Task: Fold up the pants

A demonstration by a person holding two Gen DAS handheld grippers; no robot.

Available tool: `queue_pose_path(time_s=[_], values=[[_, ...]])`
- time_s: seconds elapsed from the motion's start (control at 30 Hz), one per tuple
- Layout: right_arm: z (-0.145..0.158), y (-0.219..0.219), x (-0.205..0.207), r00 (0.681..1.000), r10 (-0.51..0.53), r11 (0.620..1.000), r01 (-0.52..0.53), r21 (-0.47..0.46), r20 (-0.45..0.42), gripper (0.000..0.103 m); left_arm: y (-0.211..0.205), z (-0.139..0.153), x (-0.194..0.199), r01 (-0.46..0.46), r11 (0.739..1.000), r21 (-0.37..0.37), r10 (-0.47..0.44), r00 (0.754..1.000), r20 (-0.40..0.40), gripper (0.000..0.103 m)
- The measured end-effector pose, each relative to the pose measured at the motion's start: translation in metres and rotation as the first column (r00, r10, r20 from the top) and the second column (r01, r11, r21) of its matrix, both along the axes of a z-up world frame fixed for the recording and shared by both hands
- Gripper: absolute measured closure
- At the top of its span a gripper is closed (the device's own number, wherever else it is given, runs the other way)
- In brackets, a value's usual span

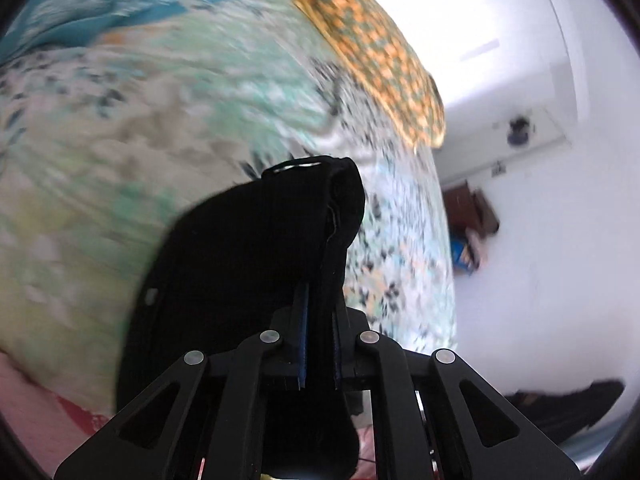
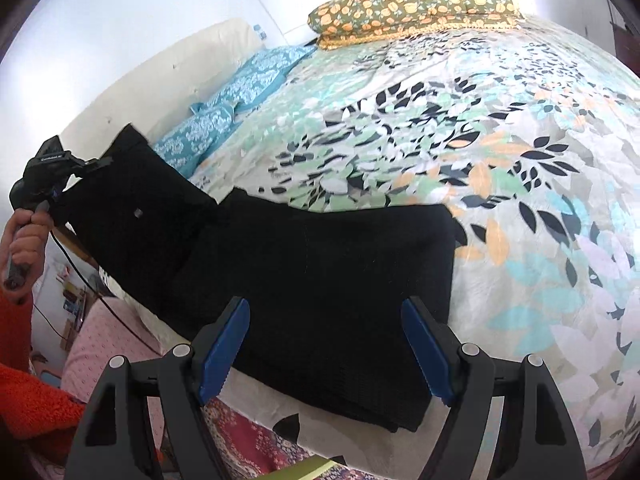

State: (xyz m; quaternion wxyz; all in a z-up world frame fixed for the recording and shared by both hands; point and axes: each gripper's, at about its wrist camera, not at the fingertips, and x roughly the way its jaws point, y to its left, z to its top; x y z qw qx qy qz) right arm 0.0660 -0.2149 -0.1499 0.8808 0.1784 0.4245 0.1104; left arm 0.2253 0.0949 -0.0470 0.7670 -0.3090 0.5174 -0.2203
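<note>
Left gripper (image 1: 319,344) clamped on one end of the black pants (image 2: 320,280), holding it up off the bedspread (image 2: 520,160). Right gripper (image 2: 326,354) wide apart, hovering just over the folded part lying flat.

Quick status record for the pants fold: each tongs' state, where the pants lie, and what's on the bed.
left tongs: shut on pants, one end lifted
right tongs: open, over the pants, holding nothing
pants: black, rest lying on bedspread near its edge
bedspread: leaf print
pillow: orange floral, far end
</note>
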Motion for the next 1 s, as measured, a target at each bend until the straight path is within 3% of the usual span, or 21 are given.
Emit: queue_pose_path(time_s=[0.1, 0.17, 0.23, 0.27, 0.33, 0.37, 0.4, 0.47, 0.5, 0.53, 0.6, 0.7, 0.77, 0.93, 1.0], values=[[0.004, -0.014, -0.007, 0.999, -0.04, 0.999, 0.039, 0.012, 0.012, 0.025, -0.088, -0.046, -0.005, 0.11, 0.993, 0.051, -0.107, 0.993, -0.057, 0.096], [0.007, -0.024, -0.012, 0.997, -0.071, 0.997, 0.07, 0.019, 0.022, 0.025, -0.13, -0.078, -0.01, 0.193, 0.981, 0.034, -0.189, 0.976, -0.109, 0.094], [0.01, -0.036, -0.018, 0.994, -0.105, 0.994, 0.103, 0.041, 0.041, 0.025, -0.168, -0.109, -0.023, 0.316, 0.946, 0.071, -0.298, 0.936, -0.189, 0.093], [0.012, -0.041, -0.02, 0.991, -0.122, 0.991, 0.119, 0.061, 0.051, 0.025, -0.176, -0.11, -0.032, 0.356, 0.931, 0.074, -0.337, 0.921, -0.196, 0.093], [0.014, -0.053, -0.027, 0.984, -0.161, 0.982, 0.153, 0.116, 0.073, 0.025, -0.171, -0.093, -0.042, 0.395, 0.918, 0.041, -0.386, 0.913, -0.134, 0.09], [0.014, -0.058, -0.028, 0.982, -0.173, 0.977, 0.16, 0.14, 0.082, 0.025, -0.167, -0.081, -0.045, 0.4, 0.916, 0.04, -0.394, 0.913, -0.101, 0.074], [0.014, -0.06, -0.027, 0.981, -0.17, 0.975, 0.155, 0.16, 0.089, 0.025, -0.156, -0.063, -0.048, 0.4, 0.915, 0.056, -0.398, 0.916, -0.042, 0.05], [0.014, -0.051, -0.018, 0.99, -0.1, 0.976, 0.079, 0.203, 0.098, 0.025, -0.129, -0.024, -0.045, 0.343, 0.927, 0.151, -0.358, 0.93, 0.087, 0.027], [0.011, -0.041, -0.011, 0.994, -0.045, 0.969, 0.019, 0.246, 0.099, 0.025, -0.111, -0.008, -0.047, 0.295, 0.935, 0.198, -0.326, 0.933, 0.15, 0.022], [0.007, -0.029, -0.001, 0.995, 0.026, 0.945, -0.056, 0.322, 0.096, 0.025, -0.089, 0.005, -0.048, 0.239, 0.942, 0.236, -0.289, 0.935, 0.208, 0.021], [-0.011, 0.0, 0.026, 0.983, 0.177, 0.84, -0.177, 0.513, 0.049, 0.025, -0.055, 0.012, -0.048, 0.156, 0.95, 0.271, -0.227, 0.94, 0.254, 0.02], [-0.032, 0.035, 0.064, 0.958, 0.284, 0.799, -0.214, 0.562, -0.04, 0.025, -0.002, -0.007, -0.057, 0.005, 0.932, 0.363, -0.109, 0.958, 0.266, 0.02], [-0.042, 0.05, 0.084, 0.942, 0.318, 0.832, -0.225, 0.508, -0.104, 0.028, 0.022, -0.031, -0.056, -0.053, 0.918, 0.394, -0.045, 0.971, 0.235, 0.021], [-0.05, 0.069, 0.103, 0.906, 0.365, 0.891, -0.274, 0.361, -0.212, 0.033, 0.053, -0.092, -0.068, -0.112, 0.917, 0.384, 0.067, 0.989, 0.128, 0.022], [-0.052, 0.068, 0.106, 0.902, 0.367, 0.891, -0.27, 0.365, -0.228, 0.034, 0.054, -0.1, -0.064, -0.124, 0.927, 0.355, 0.093, 0.99, 0.102, 0.024]])
